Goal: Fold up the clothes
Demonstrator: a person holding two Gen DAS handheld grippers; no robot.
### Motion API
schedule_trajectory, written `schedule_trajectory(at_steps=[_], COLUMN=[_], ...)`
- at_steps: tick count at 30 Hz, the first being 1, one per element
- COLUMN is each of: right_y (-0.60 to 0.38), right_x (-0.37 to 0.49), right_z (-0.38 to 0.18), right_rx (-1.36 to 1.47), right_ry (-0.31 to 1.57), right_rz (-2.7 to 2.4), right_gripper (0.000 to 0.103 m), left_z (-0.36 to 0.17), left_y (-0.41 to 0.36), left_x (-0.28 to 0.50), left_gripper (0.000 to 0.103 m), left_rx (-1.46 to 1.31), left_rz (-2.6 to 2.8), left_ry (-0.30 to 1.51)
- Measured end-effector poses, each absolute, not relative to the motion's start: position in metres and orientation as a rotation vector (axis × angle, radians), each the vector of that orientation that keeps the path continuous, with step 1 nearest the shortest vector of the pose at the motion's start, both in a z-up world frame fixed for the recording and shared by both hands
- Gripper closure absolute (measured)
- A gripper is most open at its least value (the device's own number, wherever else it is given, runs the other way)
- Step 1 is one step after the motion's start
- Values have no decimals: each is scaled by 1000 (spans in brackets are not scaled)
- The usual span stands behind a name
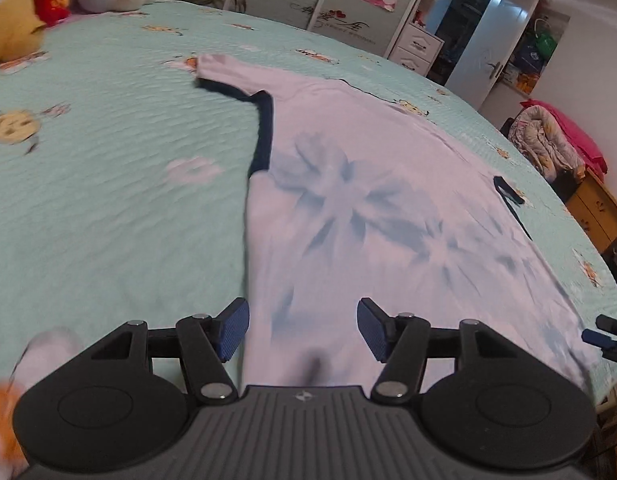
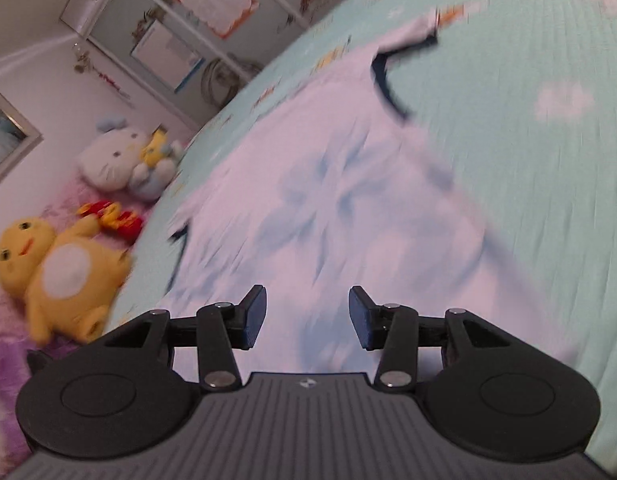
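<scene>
**Both grippers open above the shirt**

Your left gripper (image 1: pixel 302 328) hangs with its blue-padded jaws parted and nothing between them; your right gripper (image 2: pixel 306 317) is likewise spread and empty. Below both lies the white tie-dye T-shirt with navy trim (image 1: pixel 368 208), spread flat on the mint-green patterned bedspread (image 1: pixel 108 200), one sleeve stretched outward. Your right view is blurred. Yellow plush toy (image 2: pixel 56 268) sits beside the bedspread's edge.

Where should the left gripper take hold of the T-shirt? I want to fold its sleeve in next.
Probably the dark cuff of the sleeve on the T-shirt, coming from the bare bedspread beside it: the cuff lies flat and stretched away from the body, with its edge free. The left gripper is open.
</scene>
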State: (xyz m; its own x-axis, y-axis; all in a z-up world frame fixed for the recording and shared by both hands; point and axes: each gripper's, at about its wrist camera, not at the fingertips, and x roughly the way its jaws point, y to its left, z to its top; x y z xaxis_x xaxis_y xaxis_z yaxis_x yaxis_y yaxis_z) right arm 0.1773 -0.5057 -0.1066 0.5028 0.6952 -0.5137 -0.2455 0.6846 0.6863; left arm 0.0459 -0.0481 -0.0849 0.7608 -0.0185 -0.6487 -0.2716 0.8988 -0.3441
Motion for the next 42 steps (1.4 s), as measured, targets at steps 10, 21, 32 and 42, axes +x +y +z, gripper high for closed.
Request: schedule_trajectory(at_steps=[10,21,32,42], right_y=[-431,-377,-384,-369], right_x=[117,30,37,35], right_z=[-90,-128,-133,-136], right_rx=[137,-872,-882,-905], right_ry=[839,398,347,237], right_rz=[720,716,653,629], right_gripper=[55,46,39,39], left_z=[-91,-136,-124,-124], left_y=[-100,-206,-195,-203], left_x=[20,-11,16,21], left_gripper=[40,27,10,25], left_rx=[-171,634,622,725], left_rz=[111,17,32,-6], left_ry=[706,664,719,721])
